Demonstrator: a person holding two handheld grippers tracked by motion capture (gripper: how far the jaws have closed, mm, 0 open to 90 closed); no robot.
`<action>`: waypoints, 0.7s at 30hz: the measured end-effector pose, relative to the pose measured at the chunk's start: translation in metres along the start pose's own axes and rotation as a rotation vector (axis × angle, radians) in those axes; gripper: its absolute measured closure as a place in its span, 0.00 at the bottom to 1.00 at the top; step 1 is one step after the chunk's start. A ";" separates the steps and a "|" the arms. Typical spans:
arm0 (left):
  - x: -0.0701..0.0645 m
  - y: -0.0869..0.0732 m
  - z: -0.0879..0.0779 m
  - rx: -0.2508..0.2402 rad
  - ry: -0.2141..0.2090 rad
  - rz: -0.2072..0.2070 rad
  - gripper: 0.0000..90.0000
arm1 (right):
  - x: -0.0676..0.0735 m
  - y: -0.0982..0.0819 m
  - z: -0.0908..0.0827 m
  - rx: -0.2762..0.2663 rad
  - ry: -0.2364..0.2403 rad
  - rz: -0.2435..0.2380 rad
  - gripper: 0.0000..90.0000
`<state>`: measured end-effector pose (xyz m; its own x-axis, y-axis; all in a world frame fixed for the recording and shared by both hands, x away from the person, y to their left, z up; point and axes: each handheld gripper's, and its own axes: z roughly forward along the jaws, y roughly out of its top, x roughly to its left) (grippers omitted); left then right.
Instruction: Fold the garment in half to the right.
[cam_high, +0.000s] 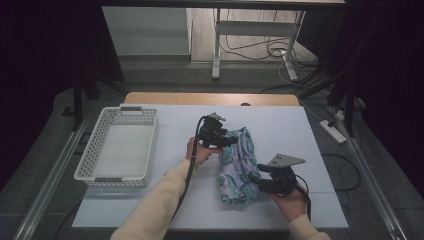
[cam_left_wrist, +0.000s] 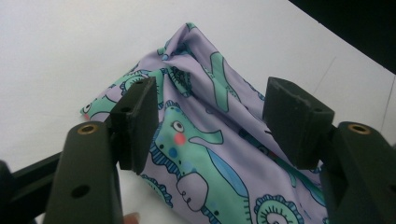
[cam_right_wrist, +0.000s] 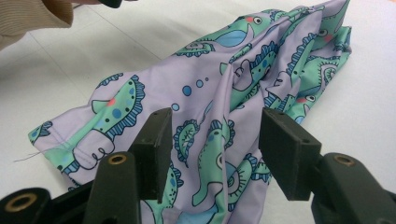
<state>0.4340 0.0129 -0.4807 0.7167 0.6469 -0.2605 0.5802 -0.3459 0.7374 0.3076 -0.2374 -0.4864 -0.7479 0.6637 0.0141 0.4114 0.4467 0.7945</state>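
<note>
A: Listing tools: left tool (cam_high: 231, 141), right tool (cam_high: 254, 179) — jaws?
B: Both apart, gripping nothing, hovering over the dinosaur-print cloth (cam_high: 239, 165) bunched mid-surface (cam_high: 300, 130), right of the basket (cam_high: 118, 148).

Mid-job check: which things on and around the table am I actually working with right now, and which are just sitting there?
In the job:
- patterned cloth, bunched on the white table
- left gripper, jaws open at the cloth's far end
- right gripper, jaws open at its near end

Lying about:
- white basket, left of the cloth
- power strip on the floor
- desk frame behind
</note>
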 end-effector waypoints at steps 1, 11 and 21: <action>0.000 -0.001 -0.001 -0.002 0.000 0.000 0.40 | 0.000 0.000 0.001 0.002 0.001 0.000 0.50; 0.001 -0.007 -0.016 -0.006 0.020 0.009 0.40 | -0.005 0.010 0.008 0.006 -0.007 0.001 0.51; -0.006 -0.024 -0.029 0.002 0.033 0.038 0.40 | -0.014 0.027 0.030 0.030 -0.002 0.006 0.53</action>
<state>0.4048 0.0369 -0.4787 0.7249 0.6556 -0.2116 0.5538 -0.3718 0.7450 0.3452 -0.2164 -0.4831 -0.7447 0.6672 0.0175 0.4312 0.4609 0.7757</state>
